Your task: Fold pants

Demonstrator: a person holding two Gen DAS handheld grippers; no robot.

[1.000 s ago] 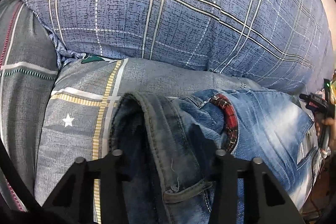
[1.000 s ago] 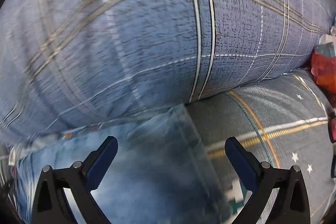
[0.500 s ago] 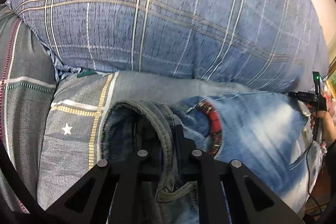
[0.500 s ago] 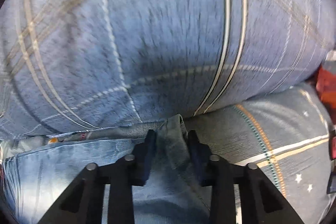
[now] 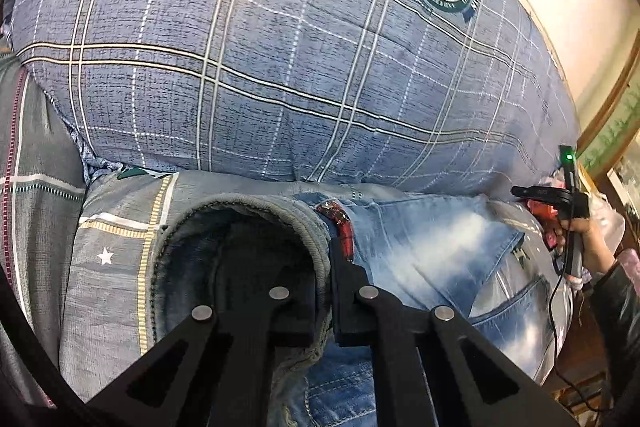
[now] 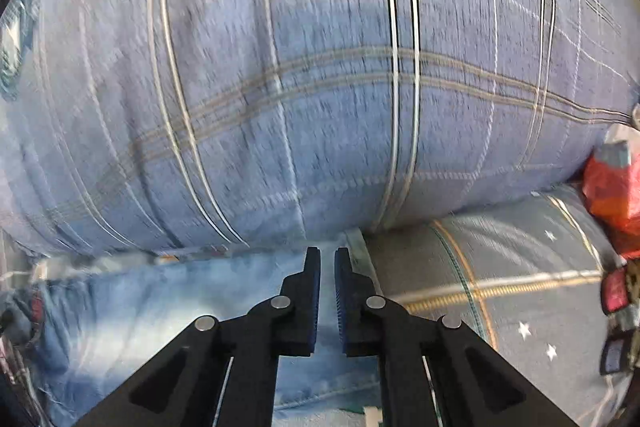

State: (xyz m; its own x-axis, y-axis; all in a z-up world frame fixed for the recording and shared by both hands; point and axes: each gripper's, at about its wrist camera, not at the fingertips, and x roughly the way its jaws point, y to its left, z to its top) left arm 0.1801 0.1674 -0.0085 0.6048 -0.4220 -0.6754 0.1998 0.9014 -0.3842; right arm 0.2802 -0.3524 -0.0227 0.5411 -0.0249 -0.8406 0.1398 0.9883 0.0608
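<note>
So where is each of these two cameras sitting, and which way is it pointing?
Left wrist: on the left gripper, looking along fingers shut on the jeans waistband, toward the plaid pillow; the right gripper and hand show at the right edge.
Right wrist: on the right gripper, fingers nearly closed at the jeans' hem.
Both share jeans, pillow, bedsheet.

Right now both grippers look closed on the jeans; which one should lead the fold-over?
Probably the left gripper. It clamps the thick waistband of the jeans, a firm hold. The right gripper pinches only a thin edge near the blue plaid pillow, and that view is blurred.
</note>
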